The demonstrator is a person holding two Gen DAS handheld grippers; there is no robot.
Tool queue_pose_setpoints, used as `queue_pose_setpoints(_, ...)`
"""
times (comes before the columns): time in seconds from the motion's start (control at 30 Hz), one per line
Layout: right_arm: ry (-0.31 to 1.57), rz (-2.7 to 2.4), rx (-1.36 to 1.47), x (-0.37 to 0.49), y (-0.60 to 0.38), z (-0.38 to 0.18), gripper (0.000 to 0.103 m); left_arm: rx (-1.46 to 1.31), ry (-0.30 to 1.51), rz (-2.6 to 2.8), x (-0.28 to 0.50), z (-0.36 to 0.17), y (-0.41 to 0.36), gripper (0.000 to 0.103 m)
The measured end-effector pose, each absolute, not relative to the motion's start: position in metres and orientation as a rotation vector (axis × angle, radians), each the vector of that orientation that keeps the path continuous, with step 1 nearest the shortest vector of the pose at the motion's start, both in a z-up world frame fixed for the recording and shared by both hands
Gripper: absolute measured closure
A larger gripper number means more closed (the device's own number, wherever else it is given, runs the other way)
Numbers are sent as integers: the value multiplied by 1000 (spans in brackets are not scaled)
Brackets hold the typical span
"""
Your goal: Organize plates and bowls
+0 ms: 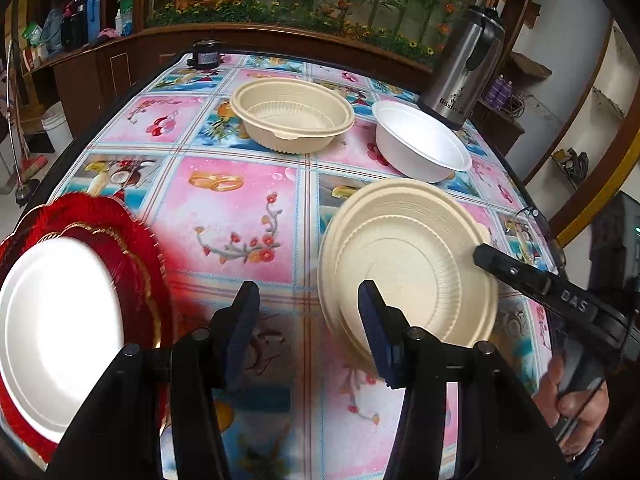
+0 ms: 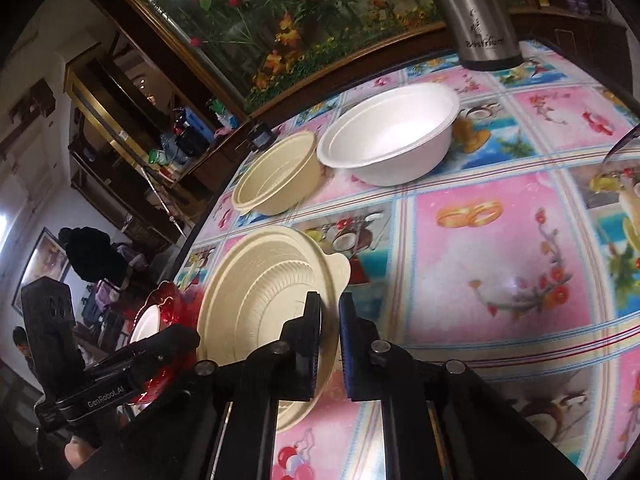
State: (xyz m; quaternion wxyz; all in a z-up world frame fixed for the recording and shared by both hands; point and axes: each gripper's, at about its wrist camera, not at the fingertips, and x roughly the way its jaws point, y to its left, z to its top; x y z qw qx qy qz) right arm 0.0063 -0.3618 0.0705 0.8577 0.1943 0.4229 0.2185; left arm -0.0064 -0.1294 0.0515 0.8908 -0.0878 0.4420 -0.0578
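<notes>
Plate (image 1: pixel 408 264), cream, sits tilted at lower right of the left wrist view above the table (image 1: pixel 224 208). Right claw (image 2: pixel 330 304) is clamped on its rim. Left claw (image 1: pixel 308 300) stands open and empty, just left of the plate. Cream bowl (image 1: pixel 292 116) and white bowl (image 1: pixel 420 140) sit behind.

The steel flask (image 1: pixel 464 68) at one o'clock reads "Bostrium", uncertainly. "DAS" marks the right hand-held gripper (image 1: pixel 576 304); "GenRoboLAI", roughly, marks the left hand-held gripper (image 2: pixel 108 394).
</notes>
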Motion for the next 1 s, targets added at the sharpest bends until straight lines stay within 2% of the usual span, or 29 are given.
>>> queue_pose_setpoints(0.17, 902, 446, 424, 8, -368, 68, 94, -119, 925, -106, 9, 41, -150, 54)
queue_pose_setpoints(0.2, 902, 439, 422, 8, -369, 68, 94, -107, 920, -95, 10, 39, -151, 60)
queue_pose_setpoints(0.23, 903, 433, 420, 8, -369, 68, 93, -92, 910, -81, 12, 36, -153, 73)
queue_pose_setpoints(0.37, 922, 425, 401, 10, -367, 67, 89, -98, 871, -95, 11, 30, -153, 84)
queue_pose_setpoints(0.53, 929, 406, 354, 8, -359, 66, 87, -54, 821, -93, 11, 28, -157, 85)
queue_pose_setpoints(0.63, 924, 392, 327, 7, -357, 66, 90, -21, 813, -94, 10, 26, -162, 85)
queue_pose_setpoints(1.0, 909, 374, 296, 6, -355, 66, 91, 80, 775, -73, 5, 26, -175, 87)
